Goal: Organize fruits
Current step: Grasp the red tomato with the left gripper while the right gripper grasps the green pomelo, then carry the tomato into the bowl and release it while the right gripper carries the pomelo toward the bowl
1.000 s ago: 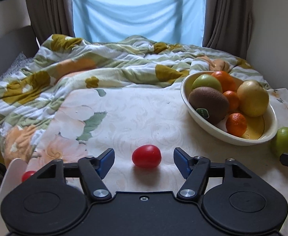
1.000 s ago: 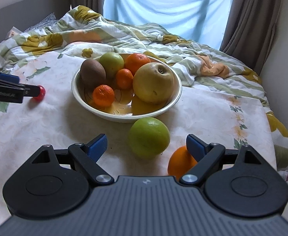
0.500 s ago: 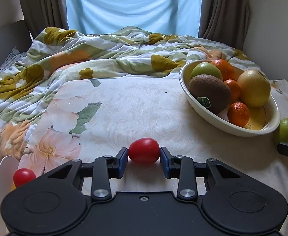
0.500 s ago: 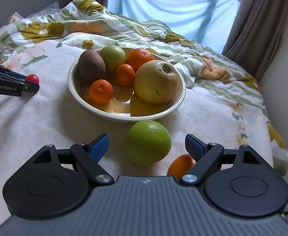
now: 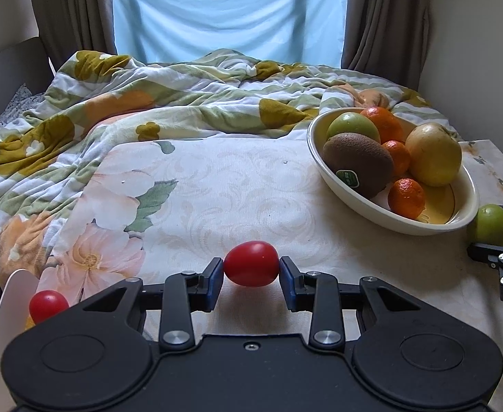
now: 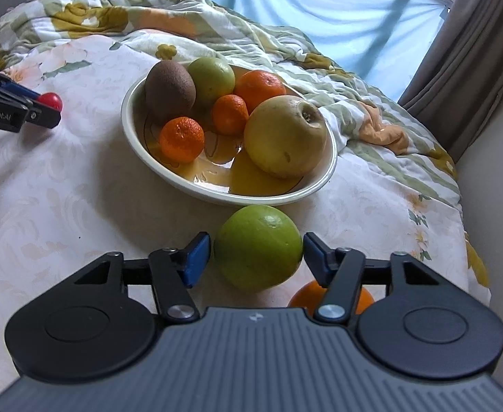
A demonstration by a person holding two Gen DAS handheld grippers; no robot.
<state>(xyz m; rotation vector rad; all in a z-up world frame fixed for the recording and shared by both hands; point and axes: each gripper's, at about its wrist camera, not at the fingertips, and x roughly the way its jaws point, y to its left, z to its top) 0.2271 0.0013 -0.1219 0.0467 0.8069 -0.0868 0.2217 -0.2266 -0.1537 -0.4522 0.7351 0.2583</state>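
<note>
At far left, a second red tomato (image 5: 48,305) beside a white plate (image 5: 0,316); next, left gripper (image 5: 251,269) clamped on a red tomato (image 5: 251,263) above the floral cloth (image 5: 234,192); further right, cream bowl (image 6: 141,137) heaped with fruit; rightmost, right gripper (image 6: 257,255) spread around a green fruit (image 6: 257,252), pads (image 6: 196,254) not quite touching.

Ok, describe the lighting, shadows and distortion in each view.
Left wrist: backlit by the bright curtained window; a soft shadow lies under the gripped red tomato; fisheye bends the frame edges. Right wrist: daylight from the upper right; the green fruit looks bulged.
</note>
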